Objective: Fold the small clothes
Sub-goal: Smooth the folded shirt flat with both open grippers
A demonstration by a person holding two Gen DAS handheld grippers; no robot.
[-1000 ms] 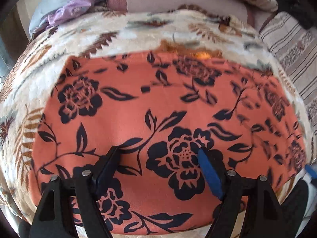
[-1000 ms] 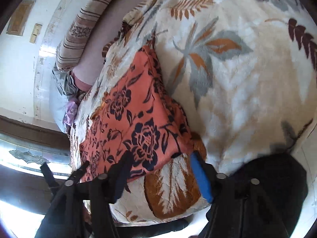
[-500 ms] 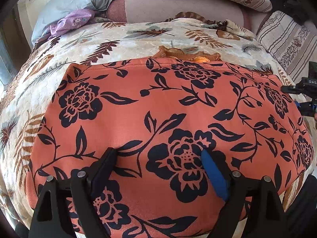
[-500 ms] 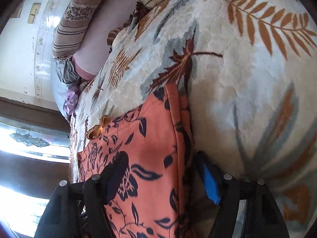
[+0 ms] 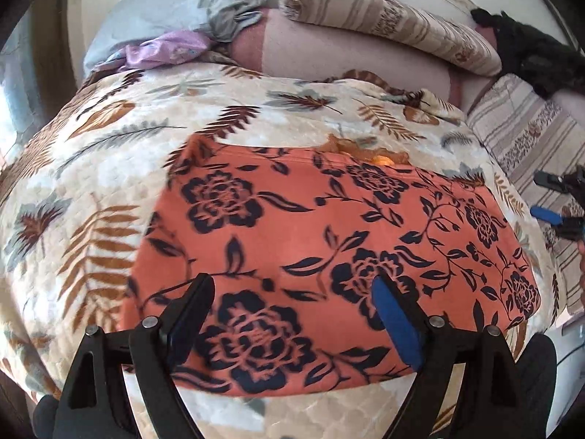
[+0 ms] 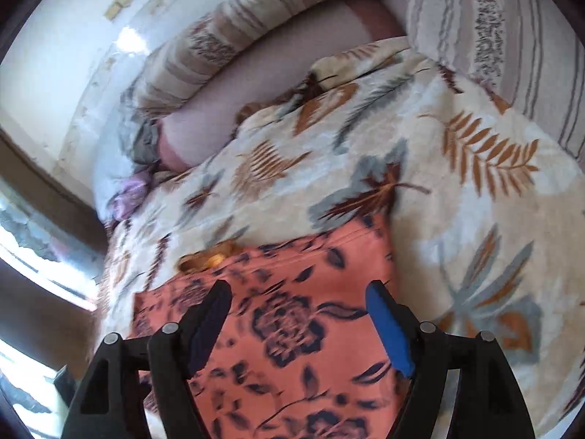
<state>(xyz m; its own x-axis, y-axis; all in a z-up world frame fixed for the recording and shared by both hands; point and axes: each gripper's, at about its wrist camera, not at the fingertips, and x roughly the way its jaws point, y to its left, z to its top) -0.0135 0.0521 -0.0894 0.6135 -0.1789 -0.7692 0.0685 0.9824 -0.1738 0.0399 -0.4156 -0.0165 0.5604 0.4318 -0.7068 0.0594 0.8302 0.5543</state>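
An orange garment with a black flower print (image 5: 310, 226) lies flat as a folded rectangle on a leaf-patterned blanket (image 5: 109, 153). A bit of amber-brown fabric (image 5: 365, 148) peeks out at its far edge. My left gripper (image 5: 292, 289) is open and empty, hovering over the garment's near edge. My right gripper (image 6: 298, 292) is open and empty, above the garment's (image 6: 292, 329) right part, near its far right corner. The right gripper also shows in the left wrist view (image 5: 555, 197) at the far right, beyond the garment's right edge.
Striped bolsters (image 5: 384, 18) and a mauve cushion (image 5: 347, 55) line the back of the bed. Grey and lilac clothes (image 5: 175, 33) are heaped at the back left. A black item (image 5: 530, 51) lies at the back right. A window (image 6: 22, 256) is on the left.
My left gripper has pulled back toward the near edge, so more blanket shows around the garment. My right gripper has swung round from the garment's side edge to over its right part.
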